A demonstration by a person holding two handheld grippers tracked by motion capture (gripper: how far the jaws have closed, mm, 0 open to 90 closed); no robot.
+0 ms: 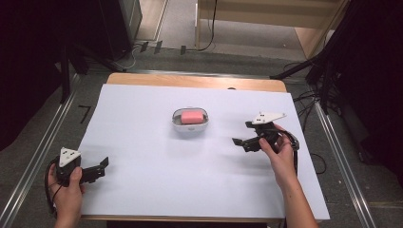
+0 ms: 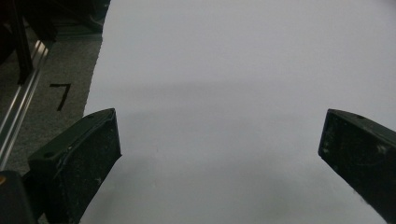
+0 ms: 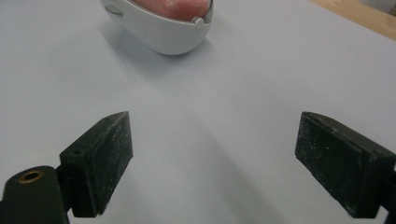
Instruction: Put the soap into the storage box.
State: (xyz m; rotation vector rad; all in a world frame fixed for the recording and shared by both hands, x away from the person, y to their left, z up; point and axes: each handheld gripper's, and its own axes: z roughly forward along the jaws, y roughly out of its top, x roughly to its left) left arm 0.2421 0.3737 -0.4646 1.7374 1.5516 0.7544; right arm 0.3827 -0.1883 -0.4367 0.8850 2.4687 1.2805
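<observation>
Pink soap (image 1: 192,117) in white dish (image 1: 190,129)

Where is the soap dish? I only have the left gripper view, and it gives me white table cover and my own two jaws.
Observer: The white soap dish sits mid-table, ahead and to the right of your left gripper.
Operator: Anything in it?
Observer: A pink bar of soap lies inside.
Operator: Where is the right gripper?
Observer: The right gripper is right of the dish, apart from it, jaws open and pointing toward it.
Operator: Does its camera see the dish?
Observer: Yes, the dish's rounded white wall shows at the top of the right gripper view, beyond the jaws.
</observation>
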